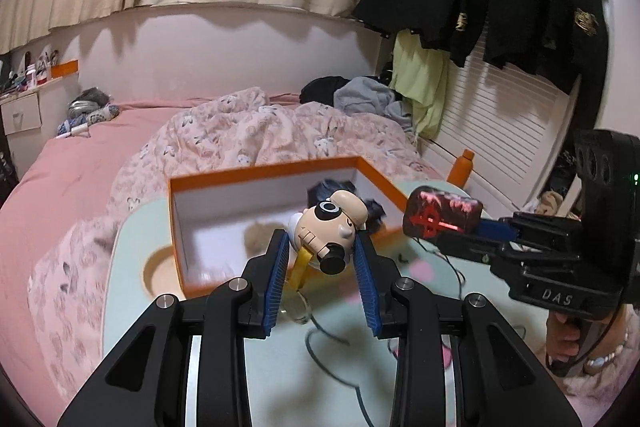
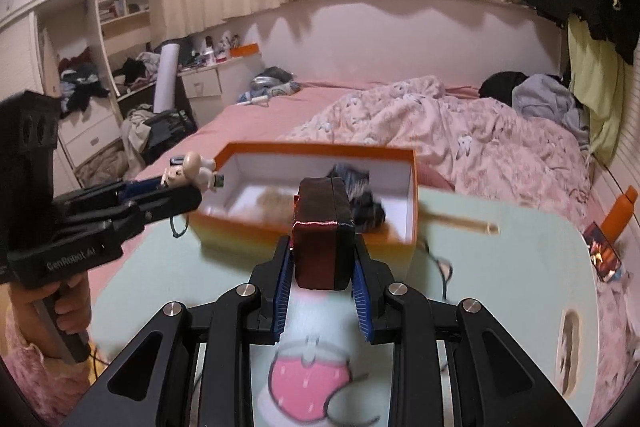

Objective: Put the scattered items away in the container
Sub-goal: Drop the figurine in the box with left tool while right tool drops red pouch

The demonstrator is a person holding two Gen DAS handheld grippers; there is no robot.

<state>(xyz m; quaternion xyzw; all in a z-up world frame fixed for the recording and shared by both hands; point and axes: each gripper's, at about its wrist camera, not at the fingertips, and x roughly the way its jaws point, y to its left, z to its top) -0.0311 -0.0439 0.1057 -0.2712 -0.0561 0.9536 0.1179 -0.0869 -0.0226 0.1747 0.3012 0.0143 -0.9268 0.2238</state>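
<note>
Behind the pale green table (image 1: 400, 367) runs a pink bed. From the left wrist, the left gripper (image 1: 320, 247) is clamped on a small cartoon figurine (image 1: 328, 231), held just short of the orange box (image 1: 256, 175) ahead. The toy's long axis runs along the fingers, head away. It looks like light, hard, slick plastic; the pads grip the body below the head.

From the right wrist, the right gripper (image 2: 322, 259) holds a dark red-and-black block (image 2: 322, 227) by its sides, long axis pointing ahead at the box (image 2: 320, 149). It looks rigid and probably light.
</note>
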